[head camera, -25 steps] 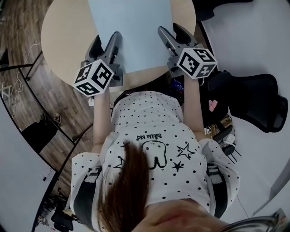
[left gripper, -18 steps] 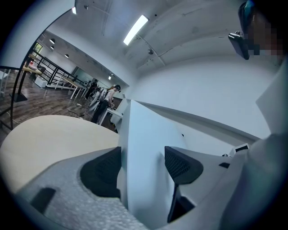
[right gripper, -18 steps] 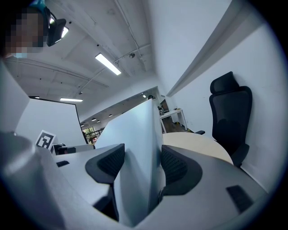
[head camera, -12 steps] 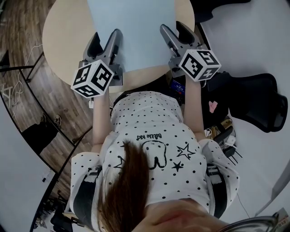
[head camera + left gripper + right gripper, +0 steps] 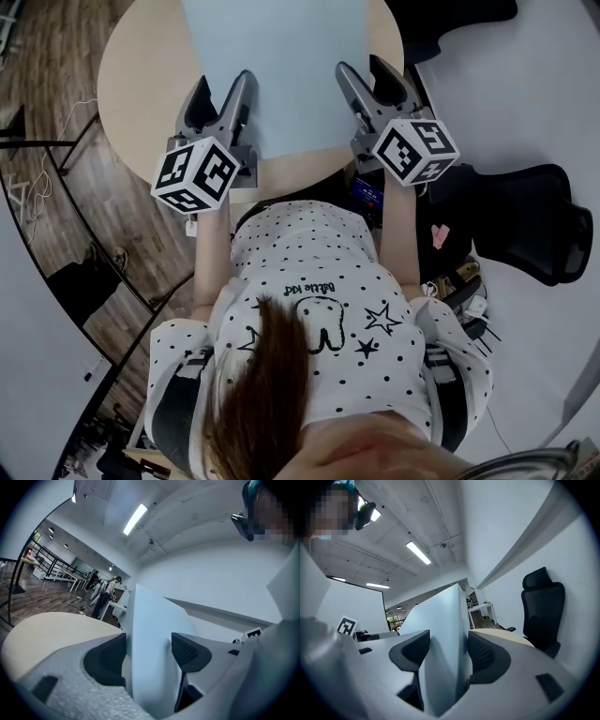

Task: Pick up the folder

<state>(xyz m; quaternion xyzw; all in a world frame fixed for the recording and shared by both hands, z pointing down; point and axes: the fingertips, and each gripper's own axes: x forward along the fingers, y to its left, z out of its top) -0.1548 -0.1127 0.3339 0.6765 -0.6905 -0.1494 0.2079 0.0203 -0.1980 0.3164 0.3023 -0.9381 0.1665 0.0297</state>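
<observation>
Left tongs (image 5: 225,82) and right tongs (image 5: 359,66) each pinch one side of the folder (image 5: 281,56); plain, pale blue, flat.

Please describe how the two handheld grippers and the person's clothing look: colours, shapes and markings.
The left gripper and right gripper are both grey plastic, with long tapered fingers that carry dark ribbed pads. Each bears a white cube printed with black square markers. The person wears a white shirt with black dots and stars.

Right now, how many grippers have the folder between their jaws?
2. The left gripper clamps the folder near its left edge, and the right gripper clamps it near its right edge, both at the end nearest the person.
</observation>
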